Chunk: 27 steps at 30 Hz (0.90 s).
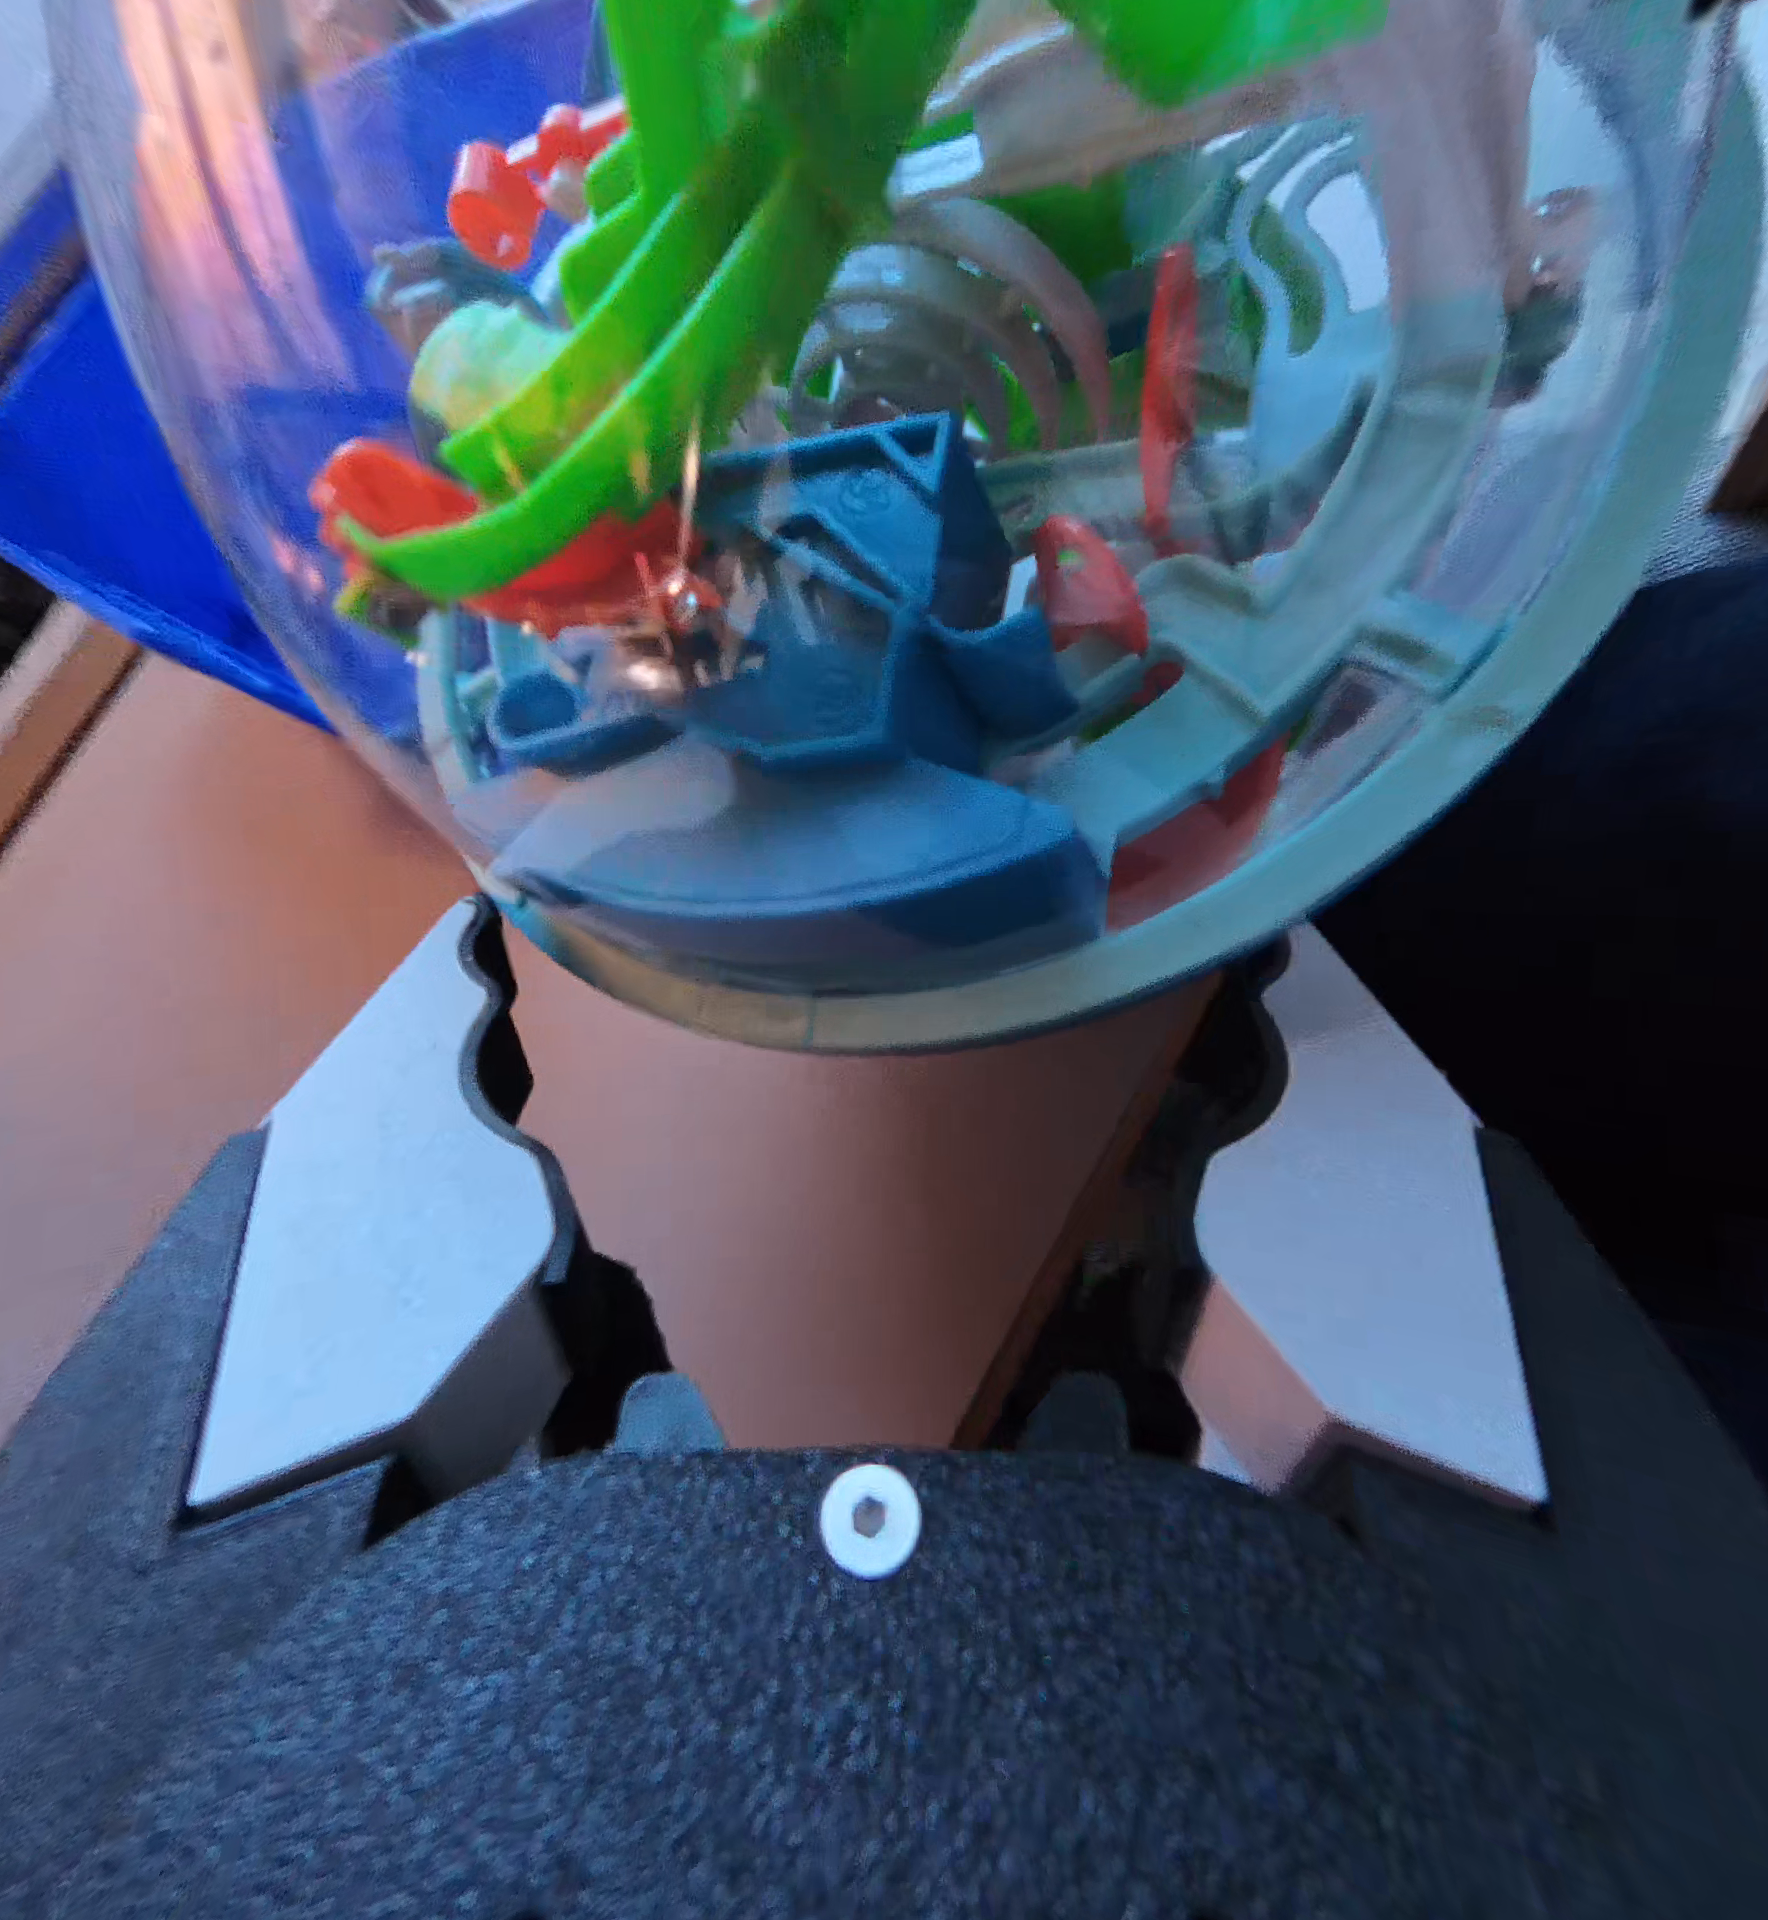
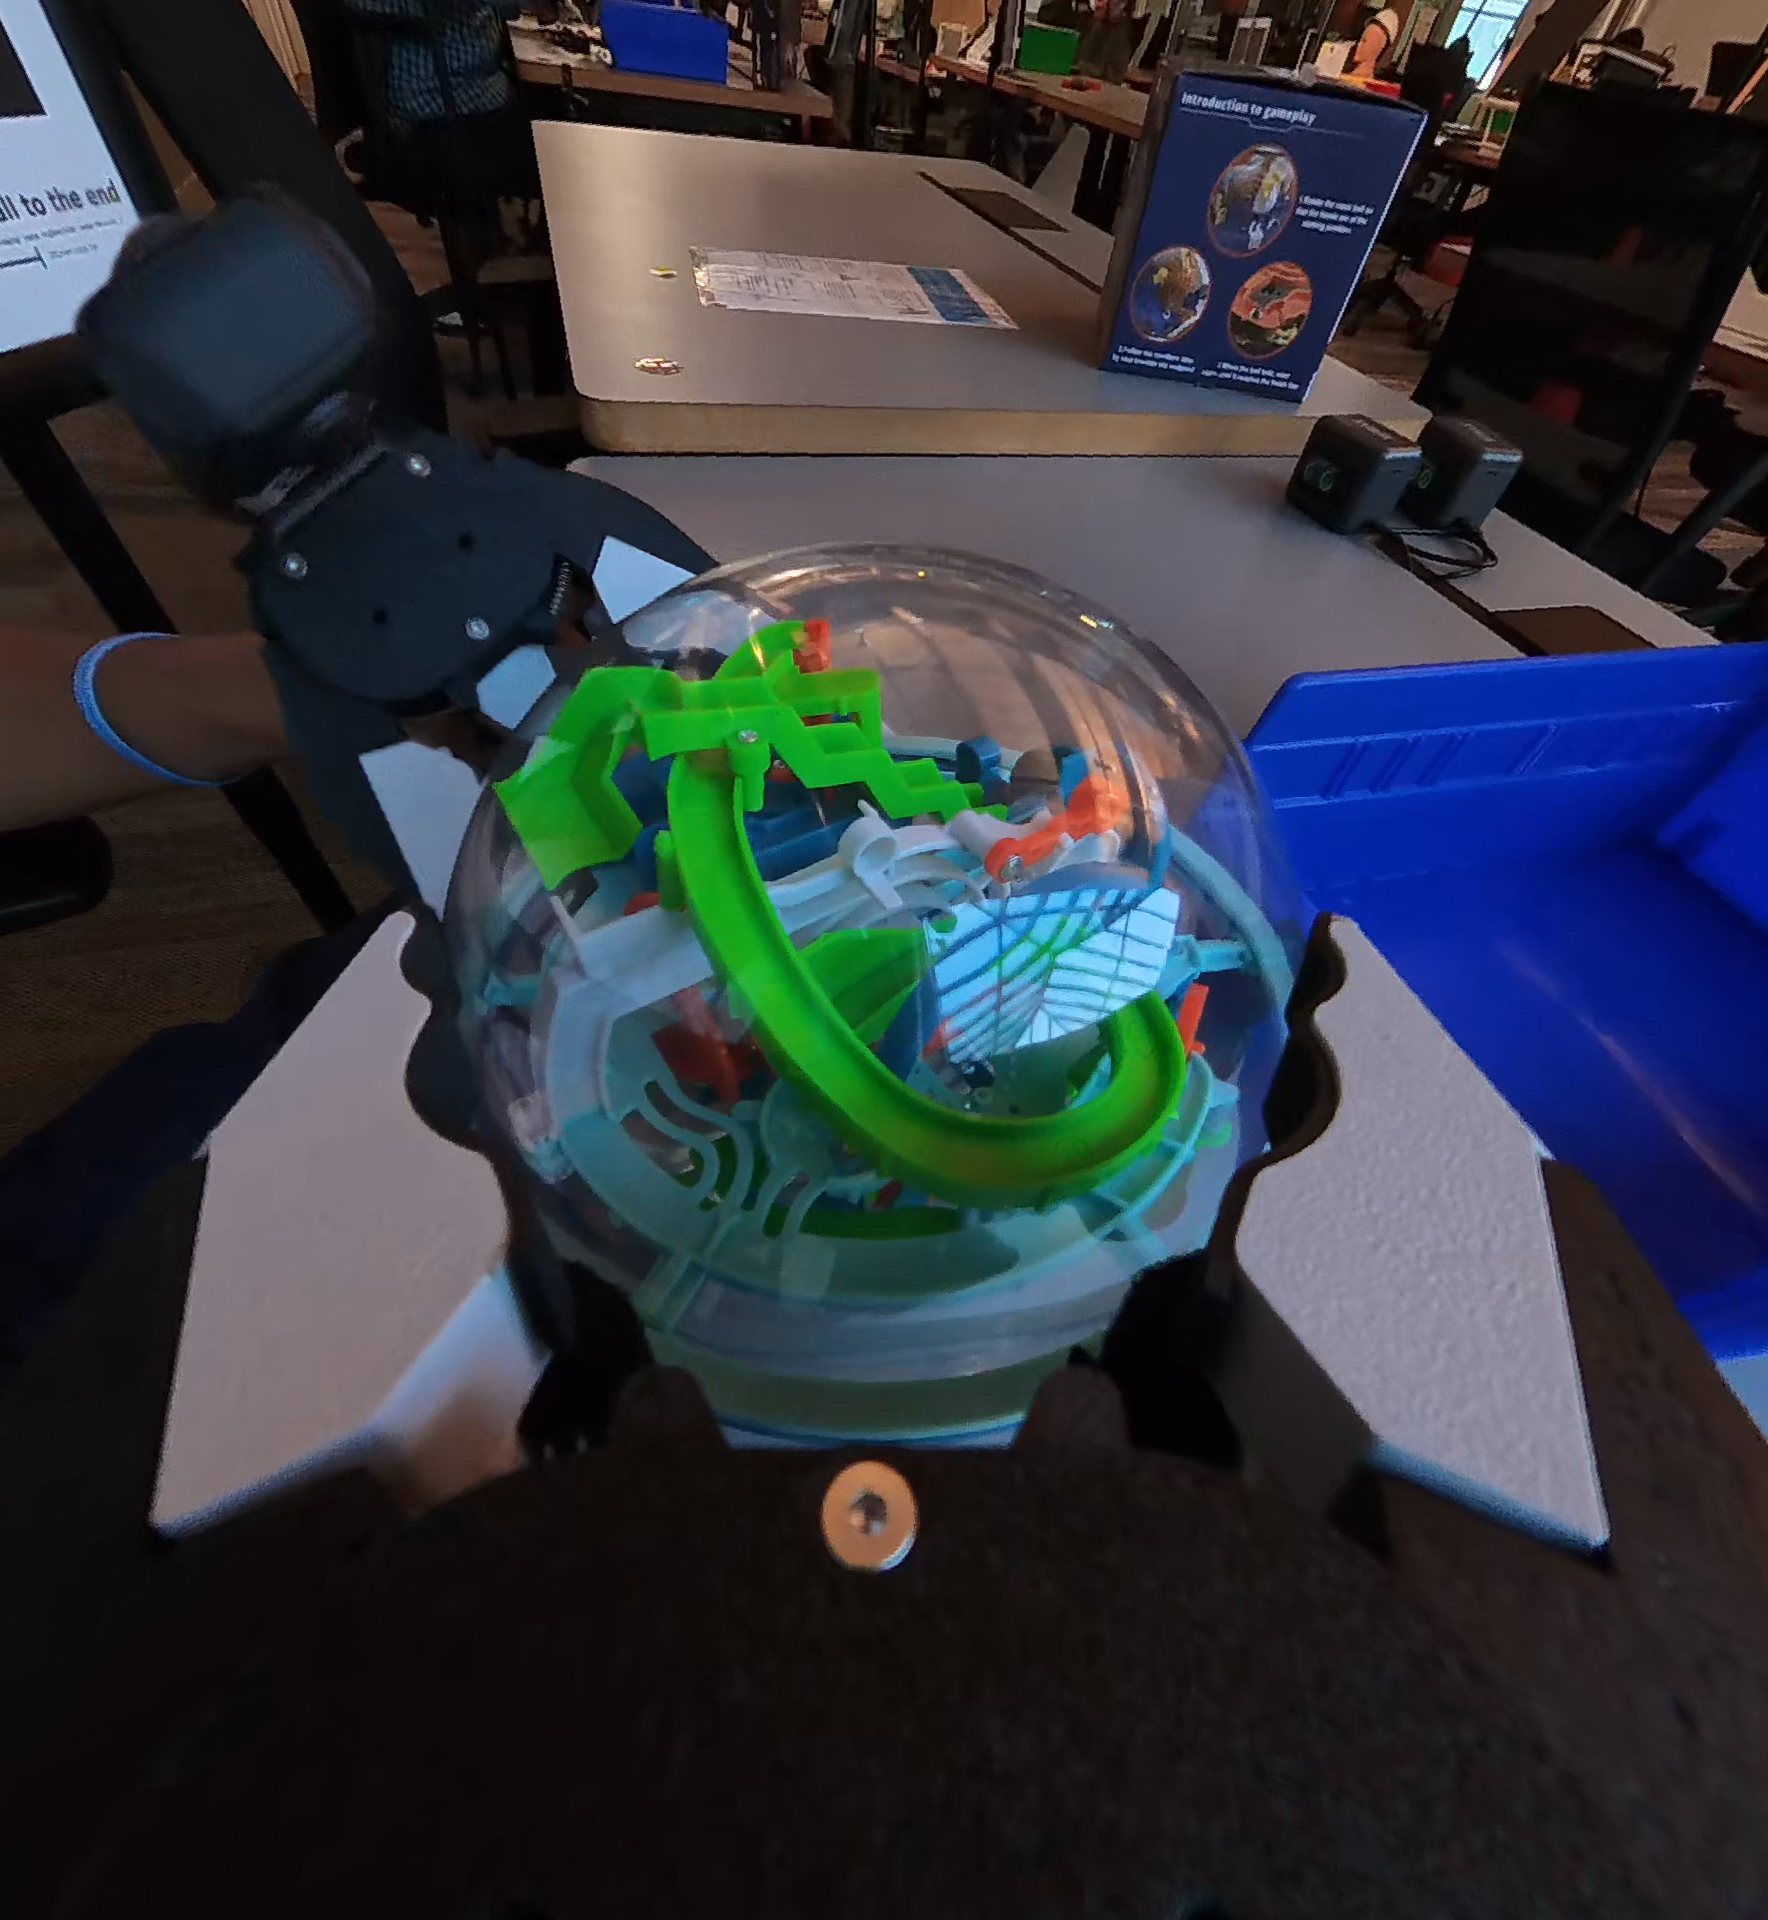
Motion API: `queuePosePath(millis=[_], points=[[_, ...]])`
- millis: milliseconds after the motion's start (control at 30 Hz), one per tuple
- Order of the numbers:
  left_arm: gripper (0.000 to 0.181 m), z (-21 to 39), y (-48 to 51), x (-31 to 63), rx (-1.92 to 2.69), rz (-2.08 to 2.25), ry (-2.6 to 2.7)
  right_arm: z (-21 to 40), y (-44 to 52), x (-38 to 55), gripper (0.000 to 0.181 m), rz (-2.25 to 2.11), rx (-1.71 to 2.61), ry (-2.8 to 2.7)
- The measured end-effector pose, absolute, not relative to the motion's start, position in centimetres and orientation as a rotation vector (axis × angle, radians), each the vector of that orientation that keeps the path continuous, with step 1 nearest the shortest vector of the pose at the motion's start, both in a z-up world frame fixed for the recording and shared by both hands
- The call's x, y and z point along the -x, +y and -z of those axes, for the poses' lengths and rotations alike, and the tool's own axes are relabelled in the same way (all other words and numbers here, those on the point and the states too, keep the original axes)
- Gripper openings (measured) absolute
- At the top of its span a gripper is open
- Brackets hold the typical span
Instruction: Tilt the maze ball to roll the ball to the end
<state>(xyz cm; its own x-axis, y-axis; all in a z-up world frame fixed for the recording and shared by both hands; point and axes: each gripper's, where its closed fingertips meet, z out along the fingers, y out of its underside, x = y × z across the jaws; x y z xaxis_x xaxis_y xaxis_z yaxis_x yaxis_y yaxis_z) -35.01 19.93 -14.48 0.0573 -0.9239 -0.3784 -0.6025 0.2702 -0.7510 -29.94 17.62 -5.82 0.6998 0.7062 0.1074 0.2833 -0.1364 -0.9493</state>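
Right tool [image 2: 875, 1091] spread wide, both fingers pinching the maze ball [image 2: 859, 935] at its equator, held above the grey table [image 2: 1119, 520]. Left tool [image 1: 875, 997] spread, fingertips at the ball's [image 1: 859, 468] lower rim at 12 o'clock; contact unclear. Clear shell, green tracks. Only the right view shows blue bin [image 2: 1586, 935] at 3 o'clock, blue box [image 2: 1264, 229] at 1.

A textured black body with one pale round screw at centre is seen on the left gripper [image 1: 875, 997], with pale grey fingers [image 1: 381, 1226] edged in wavy black pads. The right gripper [image 2: 864, 1039] is built alike. At the frame's left, a blue wristband [image 2: 101, 717] is worn.
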Motion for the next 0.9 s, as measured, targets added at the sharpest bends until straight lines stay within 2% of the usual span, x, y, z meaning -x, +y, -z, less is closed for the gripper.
queuePosePath(millis=[167, 267, 367, 533, 700, 900], points=[[0.136, 14.8, 18.6, 36.6, 1.550, 0.785, 1.627, 5.9, 17.5, 29.8, 0.152, -0.449, 1.718, -0.814], [0.147, 14.1, 17.7, 36.7, 1.646, 1.112, 1.627, 5.9, 17.3, 29.9, 0.151, -0.442, 1.709, -0.830], [0.151, 13.1, 17.7, 36.9, 1.720, 1.397, 1.613, 5.9, 17.2, 29.9, 0.152, -0.434, 1.714, -0.840], [0.143, 11.8, 18.2, 36.1, 1.762, 1.647, 1.569, 6.1, 16.8, 29.8, 0.152, -0.425, 1.708, -0.863], [0.125, 12.3, 17.7, 35.3, 1.761, 1.698, 1.602, 6.2, 16.5, 29.7, 0.152, -0.418, 1.709, -0.895], [0.116, 11.9, 17.3, 35.3, 1.714, 1.730, 1.569, 6.3, 16.4, 29.5, 0.152, -0.420, 1.723, -0.901]])
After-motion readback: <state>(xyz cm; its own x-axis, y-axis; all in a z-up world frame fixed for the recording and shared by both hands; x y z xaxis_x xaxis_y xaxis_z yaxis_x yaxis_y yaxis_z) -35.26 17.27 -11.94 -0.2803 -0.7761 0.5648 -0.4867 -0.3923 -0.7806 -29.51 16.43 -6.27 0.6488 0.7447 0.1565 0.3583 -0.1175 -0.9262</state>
